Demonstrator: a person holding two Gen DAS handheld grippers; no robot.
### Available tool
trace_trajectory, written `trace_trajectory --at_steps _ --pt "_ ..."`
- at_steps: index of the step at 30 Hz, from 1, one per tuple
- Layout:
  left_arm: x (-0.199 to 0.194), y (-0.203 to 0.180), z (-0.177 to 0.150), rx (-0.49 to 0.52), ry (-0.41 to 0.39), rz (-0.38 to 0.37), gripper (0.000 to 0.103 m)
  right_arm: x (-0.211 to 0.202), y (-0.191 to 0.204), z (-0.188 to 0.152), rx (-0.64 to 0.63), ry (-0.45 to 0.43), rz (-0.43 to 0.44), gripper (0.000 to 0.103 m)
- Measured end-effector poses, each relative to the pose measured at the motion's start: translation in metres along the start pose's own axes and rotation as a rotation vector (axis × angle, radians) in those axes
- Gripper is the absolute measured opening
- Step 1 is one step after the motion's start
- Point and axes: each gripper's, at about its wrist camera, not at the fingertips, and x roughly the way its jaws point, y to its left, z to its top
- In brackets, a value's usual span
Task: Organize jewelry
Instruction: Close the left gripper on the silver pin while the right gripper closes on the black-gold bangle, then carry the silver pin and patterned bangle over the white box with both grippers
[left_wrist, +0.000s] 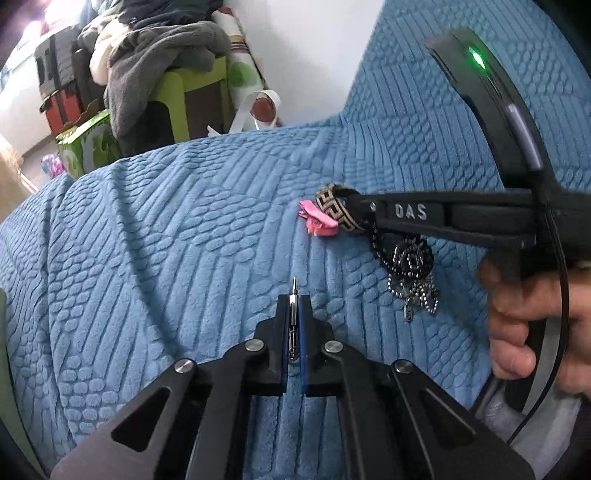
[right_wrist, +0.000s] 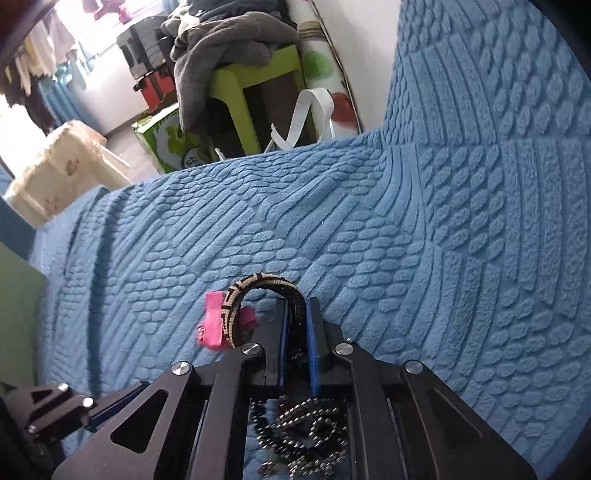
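My left gripper is shut on a small silver metal pin-like piece whose tip sticks out past the fingertips, low over the blue bedspread. My right gripper comes in from the right and is shut on a beige-and-black patterned bracelet. A pink hair clip lies on the bedspread just beside the bracelet. A pile of ball-chain necklaces lies under the right gripper. In the right wrist view the gripper clamps the bracelet, with the pink clip at its left and the chains beneath.
Beyond the bed's far edge stand a green stool draped with grey clothes, a green box and a white wall. A cream-covered stool stands on the floor at left. The bedspread rises at the right.
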Motion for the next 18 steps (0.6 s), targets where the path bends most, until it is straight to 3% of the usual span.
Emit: trace_trajectory --at_steps 7,18 --pt "-0.016 0.015 0.003 -0.052 -0.015 -0.041 0.003 -0.026 0.013 -0.002 -0.023 -0.06 -0.005 0.007" --pt "-0.055 0.04 0.003 -0.109 -0.081 -0.057 0.003 -0.051 0.043 -0.027 -0.049 -0.049 -0.026 0.007"
